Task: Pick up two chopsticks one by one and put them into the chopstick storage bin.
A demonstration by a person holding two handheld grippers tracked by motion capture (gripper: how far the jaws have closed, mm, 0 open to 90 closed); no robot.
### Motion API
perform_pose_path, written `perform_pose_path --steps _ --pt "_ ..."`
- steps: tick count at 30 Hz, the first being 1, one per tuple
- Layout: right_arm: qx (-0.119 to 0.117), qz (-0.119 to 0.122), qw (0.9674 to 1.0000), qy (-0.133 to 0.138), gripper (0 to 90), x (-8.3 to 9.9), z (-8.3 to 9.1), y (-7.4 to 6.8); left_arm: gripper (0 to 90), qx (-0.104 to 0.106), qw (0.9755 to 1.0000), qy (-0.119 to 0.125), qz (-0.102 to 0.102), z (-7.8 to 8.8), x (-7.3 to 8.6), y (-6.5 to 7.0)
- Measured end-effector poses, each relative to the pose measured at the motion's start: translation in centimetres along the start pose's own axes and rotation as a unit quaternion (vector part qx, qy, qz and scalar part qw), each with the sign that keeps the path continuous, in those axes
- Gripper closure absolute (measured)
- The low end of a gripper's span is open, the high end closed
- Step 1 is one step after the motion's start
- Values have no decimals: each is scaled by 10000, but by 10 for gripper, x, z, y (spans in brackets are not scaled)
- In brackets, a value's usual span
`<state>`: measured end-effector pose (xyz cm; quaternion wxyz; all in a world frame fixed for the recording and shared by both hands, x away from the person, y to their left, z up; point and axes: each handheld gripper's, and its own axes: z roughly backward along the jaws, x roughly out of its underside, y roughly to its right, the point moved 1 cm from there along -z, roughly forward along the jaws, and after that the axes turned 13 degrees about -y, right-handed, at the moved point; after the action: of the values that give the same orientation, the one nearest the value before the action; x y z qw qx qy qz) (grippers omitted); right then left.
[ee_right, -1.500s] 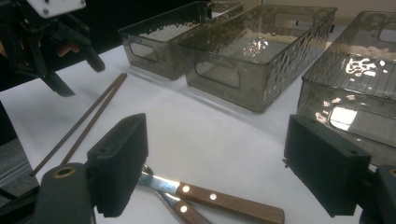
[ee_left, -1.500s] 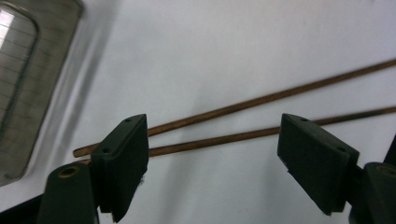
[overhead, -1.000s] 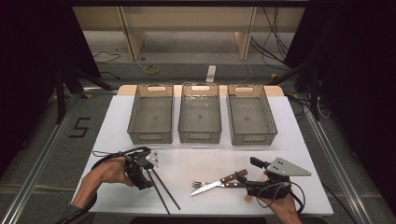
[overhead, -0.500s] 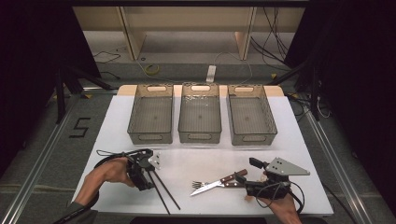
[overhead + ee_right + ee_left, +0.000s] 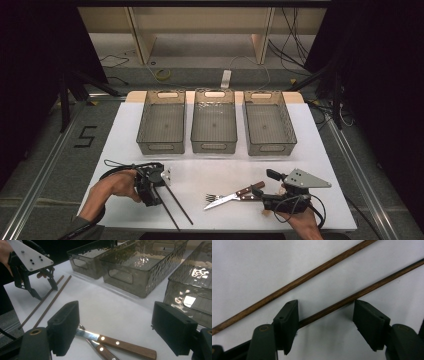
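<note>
My left gripper is down on the white table, right over two brown chopsticks. They lie side by side near my left hand, close to the front edge. In the left gripper view, one chopstick runs across the gap between my two black jaws. The other chopstick lies just past the tips. My jaws have just been closing a bit, but they are spread apart, and I can see white table on both sides of the stick. I think the left jaw may be touching the stick, but the view is too close for me to be sure. The pads are not pinching it.

My right gripper sits low on the table on the other side. Its jaws are wide apart with nothing between them. A knife and a fork with brown handles lie just in front of it, crossing each other. The right jaws are near the handles.

Three see-through bins stand in a row at the back of the table, well away from both grippers.
</note>
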<state>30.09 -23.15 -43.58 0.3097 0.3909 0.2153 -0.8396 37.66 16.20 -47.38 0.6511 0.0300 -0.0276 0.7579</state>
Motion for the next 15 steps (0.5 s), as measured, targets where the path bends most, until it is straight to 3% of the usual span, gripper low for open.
perform_pose_path --steps 5,15 --pt "0 10 10000 11 233 0 1 -1 397 27 10000 -4 57 1 0 0" --pt "-2 2 10000 -10 235 0 0 0 549 35 10000 33 60 2 4 1"
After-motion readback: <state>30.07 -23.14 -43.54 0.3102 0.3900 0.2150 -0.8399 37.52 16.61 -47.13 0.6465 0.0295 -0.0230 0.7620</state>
